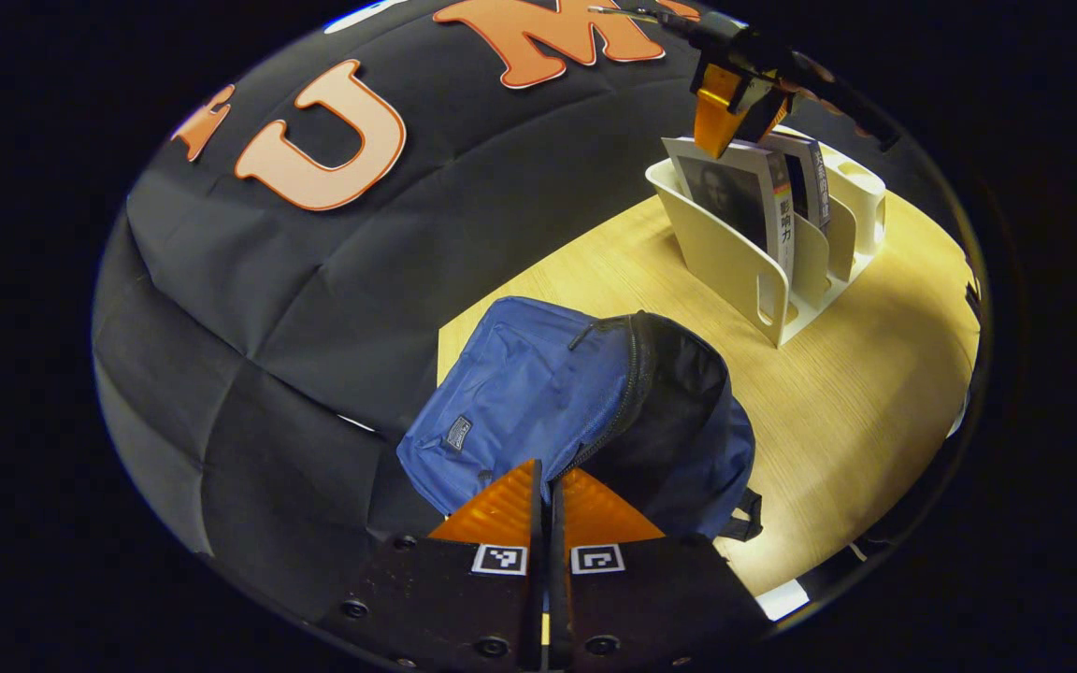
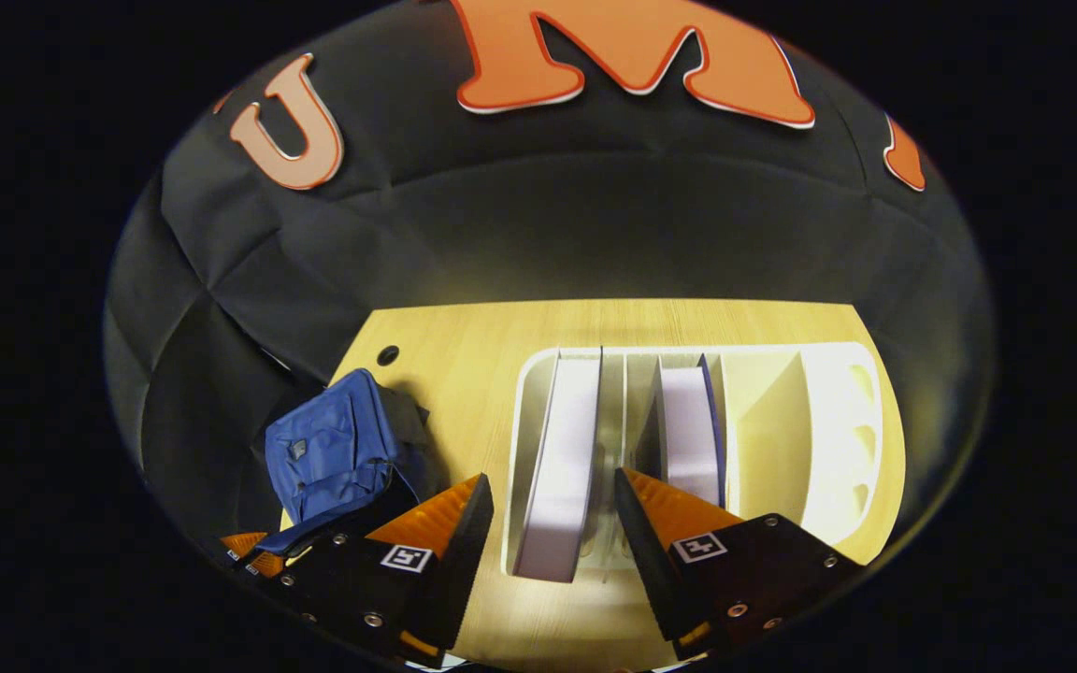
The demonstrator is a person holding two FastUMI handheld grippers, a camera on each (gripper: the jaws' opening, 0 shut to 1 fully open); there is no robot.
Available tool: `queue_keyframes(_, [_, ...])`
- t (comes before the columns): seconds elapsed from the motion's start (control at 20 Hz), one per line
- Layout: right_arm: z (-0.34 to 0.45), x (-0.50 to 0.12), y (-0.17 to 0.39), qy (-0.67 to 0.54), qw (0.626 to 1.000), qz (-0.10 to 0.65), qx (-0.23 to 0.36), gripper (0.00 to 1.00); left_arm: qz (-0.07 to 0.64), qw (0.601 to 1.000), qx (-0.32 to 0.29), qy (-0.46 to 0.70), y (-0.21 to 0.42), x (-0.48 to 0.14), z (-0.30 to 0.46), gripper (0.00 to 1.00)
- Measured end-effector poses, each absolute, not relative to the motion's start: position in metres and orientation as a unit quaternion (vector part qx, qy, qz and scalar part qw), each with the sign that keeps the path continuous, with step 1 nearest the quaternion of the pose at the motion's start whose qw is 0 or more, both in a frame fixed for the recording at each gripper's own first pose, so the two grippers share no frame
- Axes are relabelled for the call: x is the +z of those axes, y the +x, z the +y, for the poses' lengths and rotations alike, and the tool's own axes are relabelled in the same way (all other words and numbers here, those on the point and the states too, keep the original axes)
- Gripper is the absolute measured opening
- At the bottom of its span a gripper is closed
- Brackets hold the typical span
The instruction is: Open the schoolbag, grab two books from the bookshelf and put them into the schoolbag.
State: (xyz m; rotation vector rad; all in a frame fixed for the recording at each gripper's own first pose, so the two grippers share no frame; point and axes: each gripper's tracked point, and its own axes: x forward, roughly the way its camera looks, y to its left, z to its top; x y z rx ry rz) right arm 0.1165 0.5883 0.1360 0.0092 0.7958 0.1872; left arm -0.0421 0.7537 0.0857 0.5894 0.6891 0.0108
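here, left tongs pinched narrow over unzipped schoolbag, right tongs wide astride book in bookshelf

Wooden table, blue schoolbag, white bookshelf well apart

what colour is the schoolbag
Blue, with a dark lining inside the schoolbag; it shows best in the left gripper view.

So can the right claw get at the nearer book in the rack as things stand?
Probably yes: the right claw is open, poised above the nearer book, whose top edge stands clear in the rack.
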Motion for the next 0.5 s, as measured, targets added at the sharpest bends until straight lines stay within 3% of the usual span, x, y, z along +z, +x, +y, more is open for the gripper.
queue_keyframes(0.05, [0.589,0.130,0.118,0.007,0.913,0.399,0.087,0.76,0.334,0.899,0.004,0.284,-0.042,0.085,0.754,0.03])
queue_keyframes(0.1, [0.591,0.122,0.119,0.009,0.908,0.411,0.086,0.60,0.335,0.898,0.002,0.285,-0.042,0.085,0.754,0.03])
queue_keyframes(0.15, [0.592,0.116,0.118,0.010,0.902,0.424,0.081,0.69,0.334,0.897,0.000,0.289,-0.041,0.086,0.754,0.03])
queue_keyframes(0.25, [0.587,0.108,0.122,0.006,0.898,0.434,0.065,0.62,0.335,0.896,-0.003,0.293,-0.040,0.086,0.754,0.03])
queue_keyframes(0.3, [0.586,0.104,0.121,0.004,0.896,0.440,0.059,0.46,0.336,0.895,-0.005,0.293,-0.040,0.085,0.754,0.03])
queue_keyframes(0.4, [0.580,0.104,0.123,0.006,0.895,0.444,0.044,0.35,0.338,0.895,-0.007,0.290,-0.039,0.082,0.754,0.03])
queue_keyframes(0.5, [0.579,0.102,0.121,0.011,0.888,0.457,0.038,0.48,0.340,0.895,-0.009,0.288,-0.040,0.080,0.753,0.03])
